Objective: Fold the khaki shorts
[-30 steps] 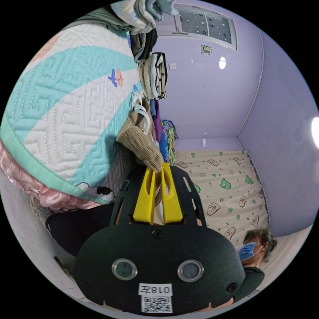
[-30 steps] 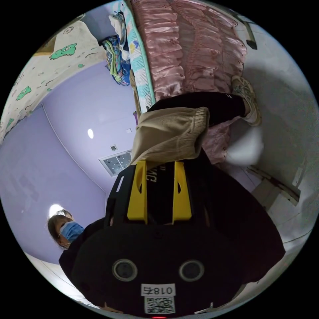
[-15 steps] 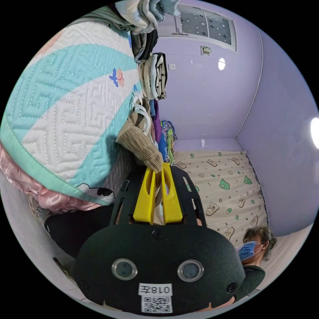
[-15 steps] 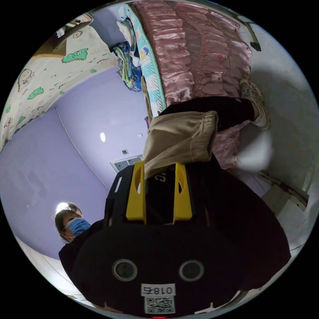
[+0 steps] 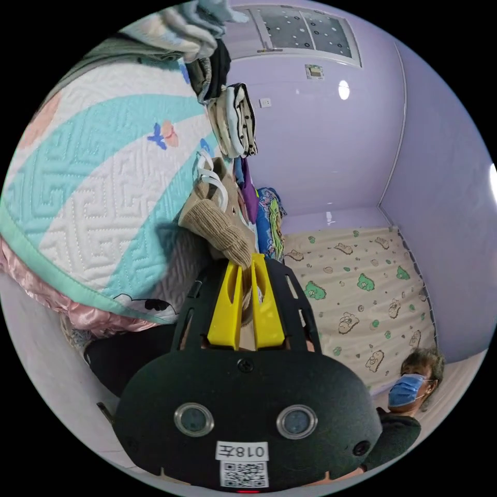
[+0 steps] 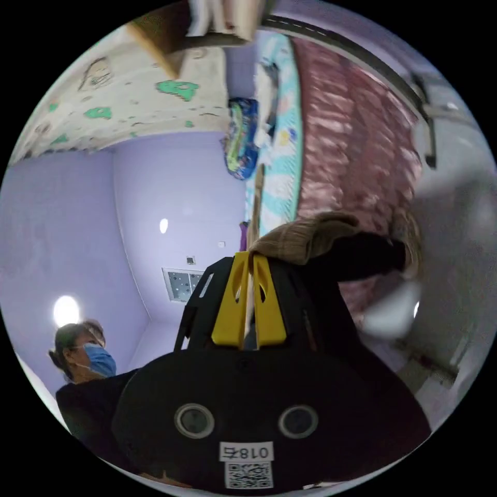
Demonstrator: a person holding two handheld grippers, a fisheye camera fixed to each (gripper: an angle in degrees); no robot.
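i count one pair of khaki shorts (image 5: 220, 228), my two grippers, left (image 5: 246, 261) and right (image 6: 250, 259), one quilt (image 5: 98, 171), one masked person (image 5: 414, 385).

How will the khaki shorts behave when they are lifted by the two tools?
The khaki shorts probably sag: they droop in soft folds from the left tool. The ribbed weave looks grippy, so the right tool, pinching an edge, likely holds. They seem light.

Bright ceiling lamps, fisheye warp, motion-blurred edges
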